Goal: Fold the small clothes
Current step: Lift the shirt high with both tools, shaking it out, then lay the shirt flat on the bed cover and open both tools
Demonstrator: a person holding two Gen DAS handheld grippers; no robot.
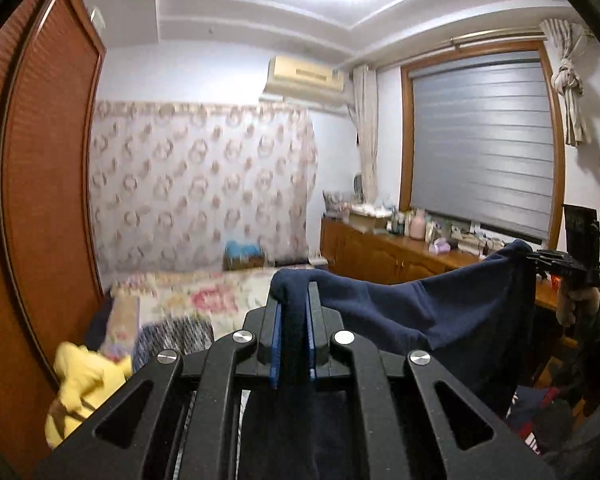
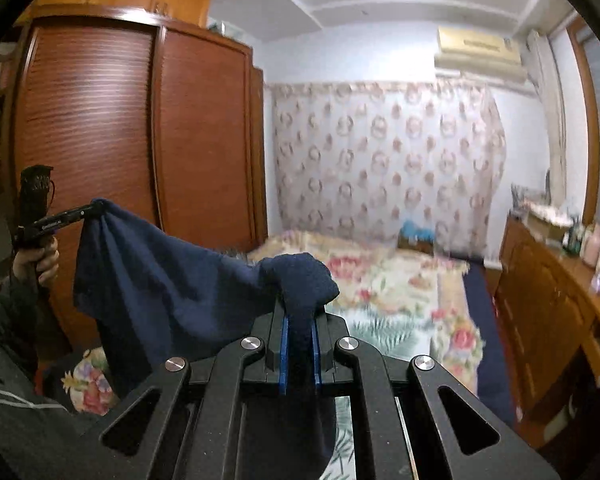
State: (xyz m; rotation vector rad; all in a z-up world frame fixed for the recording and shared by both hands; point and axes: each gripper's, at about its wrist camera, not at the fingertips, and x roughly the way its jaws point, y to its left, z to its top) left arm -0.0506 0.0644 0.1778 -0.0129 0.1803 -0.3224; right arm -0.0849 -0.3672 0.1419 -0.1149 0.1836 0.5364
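A dark navy garment (image 1: 440,312) hangs stretched in the air between my two grippers, high above the bed. My left gripper (image 1: 294,296) is shut on one corner of it, with cloth bunched over the fingertips. My right gripper (image 2: 300,304) is shut on the other corner. The garment (image 2: 160,276) sags between them. In the left wrist view the right gripper (image 1: 540,258) shows at the far right, pinching the cloth. In the right wrist view the left gripper (image 2: 96,206) shows at the far left, held by a hand.
A bed with a floral cover (image 2: 400,280) lies below. A yellow garment (image 1: 84,384) and a striped one (image 1: 172,336) lie on it. A wooden wardrobe (image 2: 120,140) stands on the left, a wooden dresser (image 1: 400,252) with bottles on the right.
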